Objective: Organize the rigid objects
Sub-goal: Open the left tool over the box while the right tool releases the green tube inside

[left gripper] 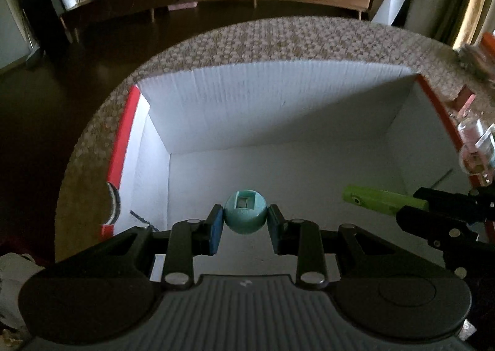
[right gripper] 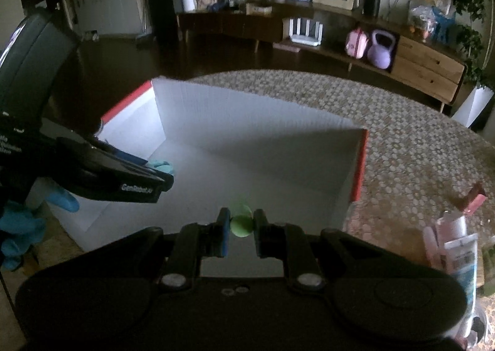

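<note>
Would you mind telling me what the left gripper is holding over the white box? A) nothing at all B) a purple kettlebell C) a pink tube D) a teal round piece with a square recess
D: the left gripper has its jaws closed on the teal round piece, whose square recess faces the camera, above the open white box.

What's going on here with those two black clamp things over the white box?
A person is tidying small hard objects into a white box with red edges that sits on a woven mat. They hold a clamp tool in each hand. The left gripper has its fingers shut on a teal ball-shaped piece; the right gripper is shut on a lime-green stick-like object. Both are poised above the open box, whose visible floor looks bare. A few more small items wait on the mat beside it.
</note>
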`<state>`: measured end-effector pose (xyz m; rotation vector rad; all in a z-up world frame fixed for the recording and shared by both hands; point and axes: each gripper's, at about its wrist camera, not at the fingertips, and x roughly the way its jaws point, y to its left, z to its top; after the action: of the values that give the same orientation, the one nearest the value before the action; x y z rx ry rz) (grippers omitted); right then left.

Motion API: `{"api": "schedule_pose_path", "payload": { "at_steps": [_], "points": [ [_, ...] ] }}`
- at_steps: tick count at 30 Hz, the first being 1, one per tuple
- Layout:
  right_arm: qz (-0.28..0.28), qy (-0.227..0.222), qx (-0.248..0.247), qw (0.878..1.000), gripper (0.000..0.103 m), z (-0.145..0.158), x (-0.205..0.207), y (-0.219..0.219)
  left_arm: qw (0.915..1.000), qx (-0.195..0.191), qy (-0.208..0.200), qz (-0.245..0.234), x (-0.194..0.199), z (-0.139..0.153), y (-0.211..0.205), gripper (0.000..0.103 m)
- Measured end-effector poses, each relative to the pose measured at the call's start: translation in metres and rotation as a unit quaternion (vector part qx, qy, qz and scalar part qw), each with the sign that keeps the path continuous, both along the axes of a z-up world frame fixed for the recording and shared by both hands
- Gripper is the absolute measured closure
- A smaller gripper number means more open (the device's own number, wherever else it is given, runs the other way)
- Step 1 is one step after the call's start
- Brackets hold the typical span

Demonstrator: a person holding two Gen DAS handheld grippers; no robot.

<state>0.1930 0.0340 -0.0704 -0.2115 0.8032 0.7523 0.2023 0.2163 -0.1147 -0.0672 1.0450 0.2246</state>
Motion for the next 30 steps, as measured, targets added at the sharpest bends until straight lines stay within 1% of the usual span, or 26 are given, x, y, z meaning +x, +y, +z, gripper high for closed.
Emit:
{"api": "schedule_pose_path", "payload": {
  "at_steps": [5,9,14,19,21,24,25,27,28,29,30],
  "points": [
    [0.005,0.015,-0.012,1.0,0.088,-0.009,0.002,0.007,0.9996,-0.007,0.025,-0.011,0.01,-0.01,0.002,0.072],
    [0.008,0.028,-0.022,0.999,0.088,-0.015,0.005,0.011,0.9979,-0.012,0.061,-0.019,0.015,-0.018,0.002,0.072],
    [0.01,0.04,-0.032,0.999,0.087,-0.019,0.005,0.013,0.9962,-0.01,0.083,-0.024,0.019,-0.023,0.001,0.072],
    [0.006,0.05,-0.036,0.998,0.08,-0.023,0.007,0.012,0.9953,-0.013,0.093,-0.026,0.02,-0.027,0.002,0.072],
    [0.004,0.052,-0.034,0.998,0.079,-0.022,0.007,0.011,0.9954,-0.012,0.092,-0.026,0.022,-0.026,0.004,0.072],
    [0.002,0.05,-0.031,0.998,0.073,-0.018,0.005,0.008,0.9962,-0.014,0.084,-0.02,0.018,-0.022,0.004,0.072],
    [0.002,0.05,-0.028,0.998,0.07,-0.016,0.004,0.006,0.9966,-0.016,0.079,-0.019,0.017,-0.021,0.005,0.07],
    [-0.001,0.048,-0.022,0.999,0.067,-0.011,0.003,0.003,0.9973,-0.015,0.069,-0.019,0.012,-0.016,0.004,0.056],
    [-0.001,0.048,-0.019,0.999,0.066,-0.008,0.002,0.001,0.9977,-0.011,0.065,-0.019,0.01,-0.014,0.003,0.045],
    [-0.003,0.046,-0.017,0.999,0.065,-0.005,0.0,-0.001,0.998,-0.007,0.06,-0.02,0.008,-0.011,0.001,0.042],
    [-0.005,0.043,-0.014,0.999,0.064,-0.002,-0.001,-0.003,0.9982,-0.006,0.055,-0.021,0.005,-0.007,0.0,0.042]
  ]
}}
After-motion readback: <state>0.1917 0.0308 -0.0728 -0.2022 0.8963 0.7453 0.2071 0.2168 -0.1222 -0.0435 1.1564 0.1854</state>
